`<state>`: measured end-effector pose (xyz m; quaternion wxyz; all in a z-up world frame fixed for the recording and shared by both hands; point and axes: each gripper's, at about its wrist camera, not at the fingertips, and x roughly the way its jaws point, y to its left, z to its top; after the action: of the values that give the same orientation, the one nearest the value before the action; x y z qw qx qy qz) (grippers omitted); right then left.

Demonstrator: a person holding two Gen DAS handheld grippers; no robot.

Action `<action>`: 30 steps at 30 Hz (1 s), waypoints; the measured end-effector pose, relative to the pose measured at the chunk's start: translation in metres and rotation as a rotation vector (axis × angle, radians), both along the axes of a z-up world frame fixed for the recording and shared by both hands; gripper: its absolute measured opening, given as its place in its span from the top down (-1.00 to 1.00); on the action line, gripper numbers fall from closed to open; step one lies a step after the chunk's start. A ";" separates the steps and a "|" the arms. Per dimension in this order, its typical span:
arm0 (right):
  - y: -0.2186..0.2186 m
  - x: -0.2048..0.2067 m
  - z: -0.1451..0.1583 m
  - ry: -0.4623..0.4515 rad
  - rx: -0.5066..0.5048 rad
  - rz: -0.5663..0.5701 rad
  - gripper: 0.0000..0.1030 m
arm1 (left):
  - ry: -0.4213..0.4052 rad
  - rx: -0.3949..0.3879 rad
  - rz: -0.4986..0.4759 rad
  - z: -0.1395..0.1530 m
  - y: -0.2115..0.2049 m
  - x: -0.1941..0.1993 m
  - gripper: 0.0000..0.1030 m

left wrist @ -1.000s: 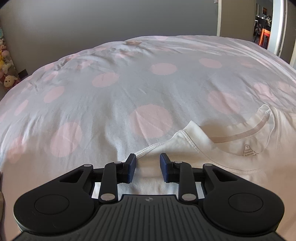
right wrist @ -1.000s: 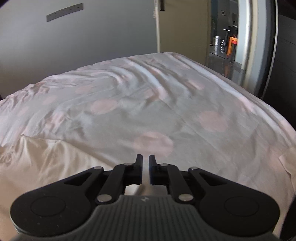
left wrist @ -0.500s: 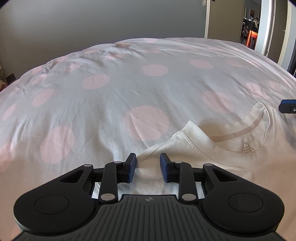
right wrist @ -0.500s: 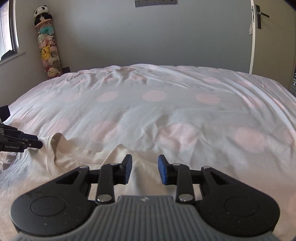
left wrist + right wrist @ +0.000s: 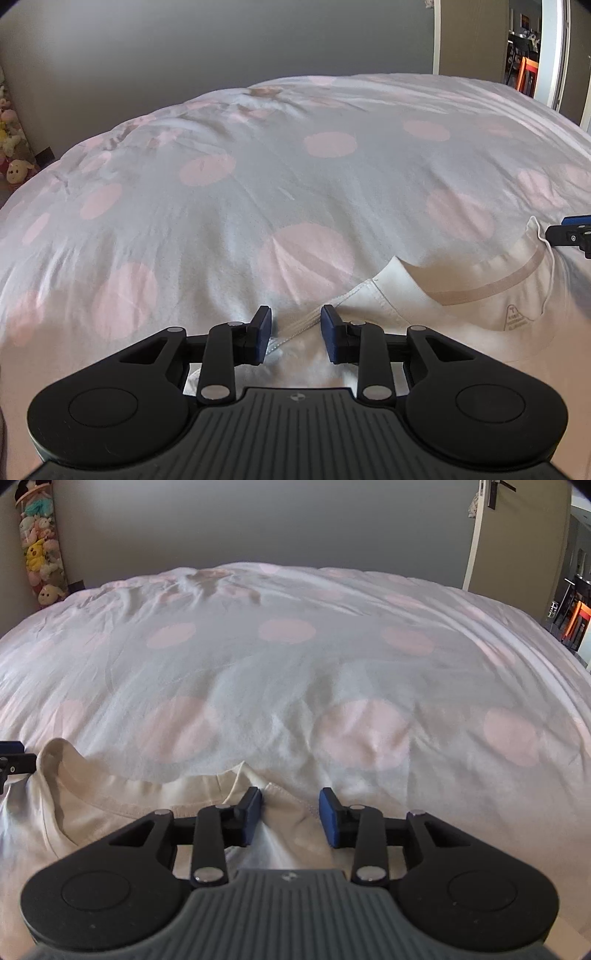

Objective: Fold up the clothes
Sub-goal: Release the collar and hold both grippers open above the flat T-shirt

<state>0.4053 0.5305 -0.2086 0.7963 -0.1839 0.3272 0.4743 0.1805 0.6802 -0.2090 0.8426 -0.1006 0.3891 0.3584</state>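
Tongs first: the left tongs [image 5: 294, 334] stand partly apart and widening, straddling the shirt's [image 5: 461, 314] shoulder seam without pinching it. The right tongs [image 5: 290, 814] are likewise widening around the other shoulder seam, nothing clamped. Each pair sits at one shoulder, probably to grip both and fold evenly. The shirt lies flat on the dotted bed [image 5: 288, 672], collar toward twelve o'clock, its length running twelve to six.
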 end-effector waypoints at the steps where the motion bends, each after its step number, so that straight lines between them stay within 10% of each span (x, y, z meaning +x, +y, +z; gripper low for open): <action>1: -0.010 -0.002 0.007 0.001 0.030 -0.001 0.24 | -0.017 0.018 0.003 0.008 -0.005 -0.010 0.45; 10: -0.104 -0.044 0.035 0.056 0.012 0.064 0.24 | 0.055 0.007 0.001 0.051 -0.082 -0.110 0.45; 22: -0.265 -0.174 0.019 0.310 -0.083 0.070 0.23 | 0.133 -0.209 0.168 0.042 -0.236 -0.238 0.45; 30: -0.340 -0.276 0.022 0.445 -0.096 0.033 -0.13 | 0.120 -0.248 0.246 0.040 -0.314 -0.300 0.45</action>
<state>0.1289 0.1909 -0.1863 0.6871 -0.1178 0.5139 0.5000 -0.1196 0.3659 -0.1690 0.7489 -0.2292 0.4647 0.4132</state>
